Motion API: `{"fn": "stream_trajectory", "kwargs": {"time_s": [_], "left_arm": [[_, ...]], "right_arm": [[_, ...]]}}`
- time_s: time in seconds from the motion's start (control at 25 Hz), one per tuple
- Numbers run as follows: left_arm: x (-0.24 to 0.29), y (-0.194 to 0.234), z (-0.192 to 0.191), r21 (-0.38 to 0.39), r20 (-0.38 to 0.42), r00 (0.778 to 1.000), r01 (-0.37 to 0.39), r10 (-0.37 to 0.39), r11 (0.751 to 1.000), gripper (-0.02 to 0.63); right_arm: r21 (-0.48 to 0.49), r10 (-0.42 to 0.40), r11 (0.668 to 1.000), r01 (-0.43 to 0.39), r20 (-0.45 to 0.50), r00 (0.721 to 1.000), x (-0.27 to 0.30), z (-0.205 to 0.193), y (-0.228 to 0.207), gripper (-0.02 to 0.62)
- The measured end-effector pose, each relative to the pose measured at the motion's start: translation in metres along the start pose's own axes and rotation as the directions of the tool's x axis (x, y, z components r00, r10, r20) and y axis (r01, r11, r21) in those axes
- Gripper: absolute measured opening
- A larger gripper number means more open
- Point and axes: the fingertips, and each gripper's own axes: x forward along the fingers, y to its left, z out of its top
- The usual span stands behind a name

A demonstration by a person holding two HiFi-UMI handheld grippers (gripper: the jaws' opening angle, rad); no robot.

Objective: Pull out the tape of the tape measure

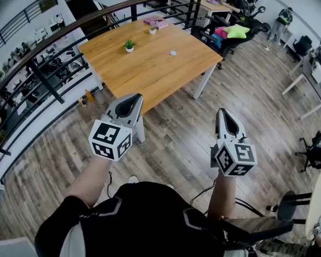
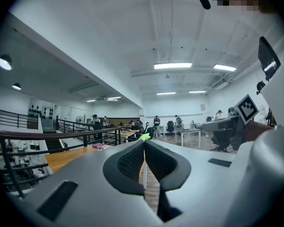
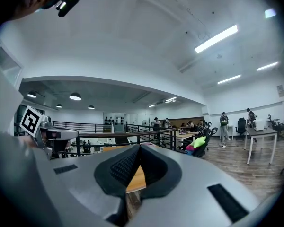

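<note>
1 target: small round grey item, prob. the tape measure [image 1: 173, 52], lying on the table [image 1: 150, 74], upper ctr of head view, tape not out.
Long axis: can't tell. Item too small to see the case's shape or which side the tape tab faces.
Direction from tongs: up-frame of both, and btwn them left-to-right, so reach goes fwd over the table's near corner.
Nearer hand: L gripper [image 1: 137, 96] looks a bit closer, its tip already overlapping the table's near edge; R gripper [image 1: 221, 111] sits lower right, over bare floor. Judgement only.
L gripper state: jaws together, nothing btwn pads, held about level.
R gripper state: same, pads closed on nothing, pointing about level.
Gap: both well apart from target, no contact.
Next move needs: open jaws first, 1 gripper to pin the case, other for the tab.
Surface: light wood tabletop w/ white legs, mostly bare; potted plant [image 1: 129, 45] left of target, white cup [image 1: 152, 30] and pink books [image 1: 156, 21] near far edge.
Room: open office on a mezzanine, plank floor [image 1: 176, 138], black railing [image 1: 69, 28] upper left, chair w/ green star cushion [image 1: 236, 31] upper right, ppl at desks beyond.
</note>
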Motion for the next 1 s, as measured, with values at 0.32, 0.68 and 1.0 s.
{"fn": "stream_trajectory", "kwargs": {"time_s": [0.32,0.68,1.0], "left_arm": [[-0.003,-0.004,0.0,-0.023,0.027,1.0,0.01,-0.01,1.0,0.035],[-0.009,-0.01,-0.005,-0.025,0.021,1.0,0.007,-0.006,1.0,0.261],[0.006,-0.03,-0.01,-0.025,0.018,1.0,-0.003,0.003,1.0,0.284]], "right_arm": [[-0.013,0.012,1.0,-0.012,0.007,1.0,-0.004,-0.001,-0.001,0.077],[-0.002,0.031,1.0,-0.031,0.01,0.999,-0.012,-0.004,-0.003,0.263],[-0.003,0.053,0.999,-0.053,-0.015,0.998,-0.023,-0.014,-0.021,0.275]]}}
